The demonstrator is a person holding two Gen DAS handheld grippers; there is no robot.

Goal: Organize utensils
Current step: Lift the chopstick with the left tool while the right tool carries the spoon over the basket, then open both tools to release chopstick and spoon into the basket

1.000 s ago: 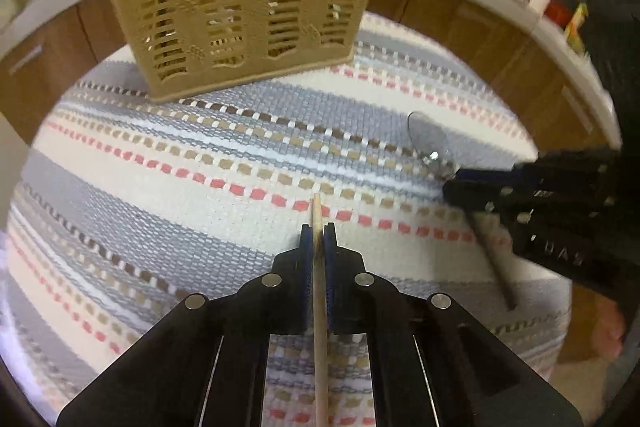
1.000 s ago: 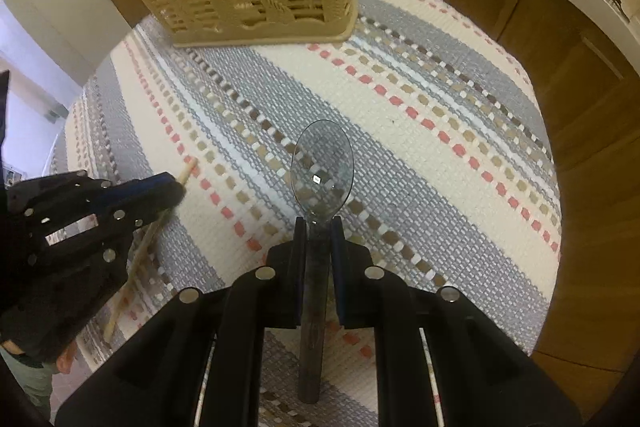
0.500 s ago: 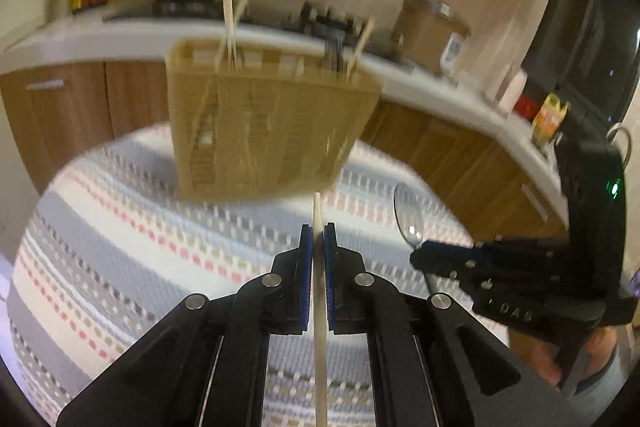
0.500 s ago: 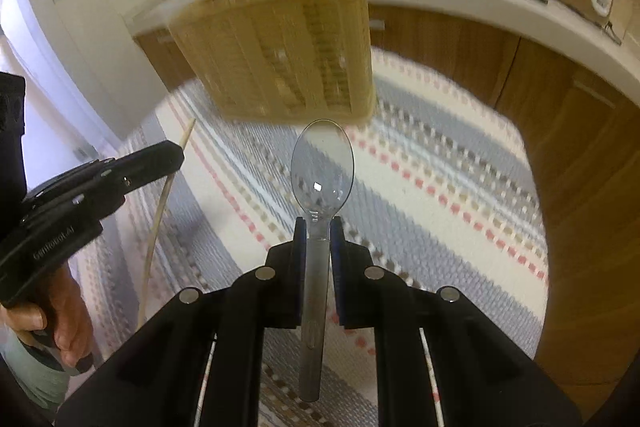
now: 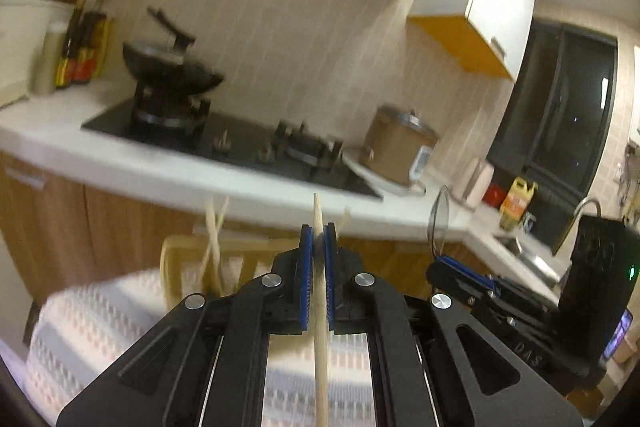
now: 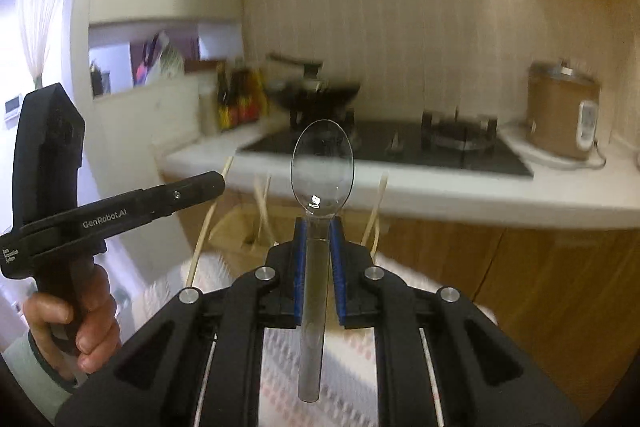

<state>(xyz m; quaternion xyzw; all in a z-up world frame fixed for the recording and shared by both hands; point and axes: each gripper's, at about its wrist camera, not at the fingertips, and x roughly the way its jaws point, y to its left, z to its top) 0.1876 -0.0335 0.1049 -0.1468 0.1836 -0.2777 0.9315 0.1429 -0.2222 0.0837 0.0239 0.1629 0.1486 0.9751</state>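
Left wrist view: my left tool (image 5: 316, 231) is clamped on a wooden chopstick (image 5: 321, 339), whose shaft runs between the blue pads (image 5: 305, 279) and whose tip stands just above them. Below and beyond the tool I see the tan slotted basket (image 5: 176, 259), blurred, with pale chopsticks (image 5: 214, 239) standing in it and leaning across one another. The basket sits on a striped cloth (image 5: 100, 319) that covers the worktop. At the right of this view my right tool (image 5: 452, 267) appears side-on, the clear spoon rising from its tip.

Right wrist view: my right tool (image 6: 319, 227) is closed on the handle of a clear plastic spoon (image 6: 322, 167); the bowl stands upright above the pads and the handle end hangs free below them. At the left of the view a hand (image 6: 76, 323) grips the handle of my left tool (image 6: 208, 185), and the held chopstick slants down from its tip. The basket (image 6: 240, 231) lies behind and below both tools, partly hidden by them.

Background, both views: a kitchen counter (image 5: 132, 167) with a gas hob (image 6: 400, 147), a dark wok (image 5: 168, 71), a brown rice cooker (image 6: 564, 115) and bottles (image 6: 240, 103); all are blurred.
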